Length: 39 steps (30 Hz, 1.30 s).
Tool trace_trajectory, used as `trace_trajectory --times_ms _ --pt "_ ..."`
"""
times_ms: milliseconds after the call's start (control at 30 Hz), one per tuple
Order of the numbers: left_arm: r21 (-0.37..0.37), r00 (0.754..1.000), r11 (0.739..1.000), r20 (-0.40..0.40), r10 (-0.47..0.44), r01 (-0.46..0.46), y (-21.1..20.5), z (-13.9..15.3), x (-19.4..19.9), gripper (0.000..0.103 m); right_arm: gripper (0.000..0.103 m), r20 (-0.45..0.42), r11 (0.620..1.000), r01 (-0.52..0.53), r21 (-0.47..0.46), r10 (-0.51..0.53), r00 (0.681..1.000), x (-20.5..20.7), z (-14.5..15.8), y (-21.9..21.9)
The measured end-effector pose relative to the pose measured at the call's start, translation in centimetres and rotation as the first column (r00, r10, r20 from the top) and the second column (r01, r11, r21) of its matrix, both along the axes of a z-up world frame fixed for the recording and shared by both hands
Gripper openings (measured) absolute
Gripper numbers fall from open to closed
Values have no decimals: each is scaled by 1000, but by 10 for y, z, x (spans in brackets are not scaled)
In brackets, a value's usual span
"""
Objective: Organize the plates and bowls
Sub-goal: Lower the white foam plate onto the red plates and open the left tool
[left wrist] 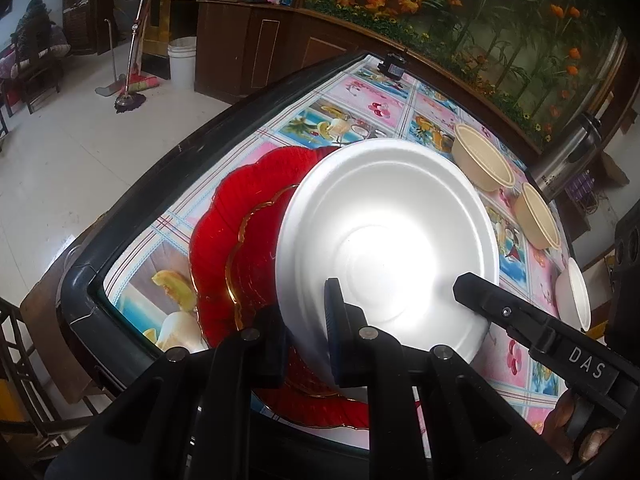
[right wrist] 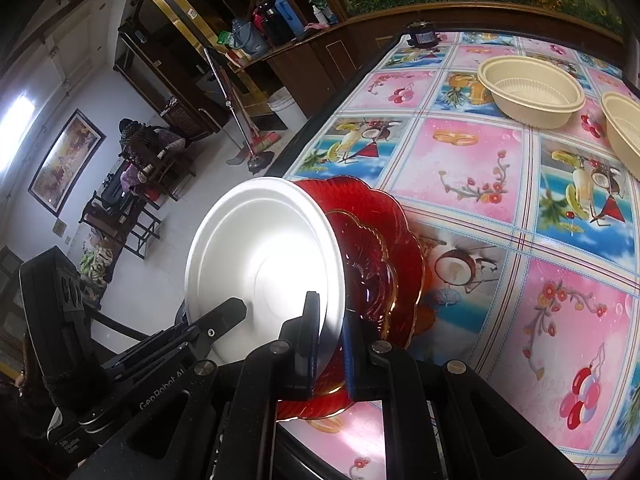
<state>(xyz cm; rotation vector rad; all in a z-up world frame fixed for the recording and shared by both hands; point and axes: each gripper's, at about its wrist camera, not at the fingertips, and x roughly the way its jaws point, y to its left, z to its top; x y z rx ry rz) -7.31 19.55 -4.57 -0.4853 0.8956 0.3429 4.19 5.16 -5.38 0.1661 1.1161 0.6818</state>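
A white foam plate (left wrist: 384,240) (right wrist: 264,260) is held tilted above two red scalloped glass plates with gold rims (left wrist: 236,224) (right wrist: 384,248), a smaller one lying on a larger one near the table's corner. My left gripper (left wrist: 308,320) is shut on the white plate's near rim. My right gripper (right wrist: 330,336) is shut on the rim on the other side. Each wrist view shows the other gripper's finger (left wrist: 480,292) (right wrist: 224,314) lying across the plate. Two beige bowls (left wrist: 482,160) (right wrist: 532,92) and a white bowl (left wrist: 576,292) stand farther along the table.
The table has a fruit-print cloth (right wrist: 480,168) and a dark raised edge (left wrist: 160,168). A small black object (left wrist: 394,66) sits at the far corner, and a steel flask (left wrist: 568,156) stands beyond the bowls. A bucket (left wrist: 182,62), a mop and chairs are on the floor.
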Motion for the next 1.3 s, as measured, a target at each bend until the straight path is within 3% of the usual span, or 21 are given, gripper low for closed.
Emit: trace_trajectory --times_ms 1000,1100,1200,1233,1300 --pt "19 999 1000 -41 10 -9 -1 -11 -1 14 10 -30 1000 3 -21 -4 1000 0 -13 5" --pt "4 999 1000 -41 21 -20 1 -11 -1 15 14 -35 999 -4 -35 3 999 0 -14 7" --pt "14 999 999 -37 31 -31 1 -9 -1 28 14 -24 999 -6 -33 5 1000 -2 -11 11" --pt "15 999 999 -36 37 -37 2 -9 -1 40 16 -16 999 0 -38 0 1000 -1 -10 11" --pt "-1 999 999 -21 32 -32 2 -7 -2 50 28 -6 999 6 -49 -6 1000 -2 -8 12"
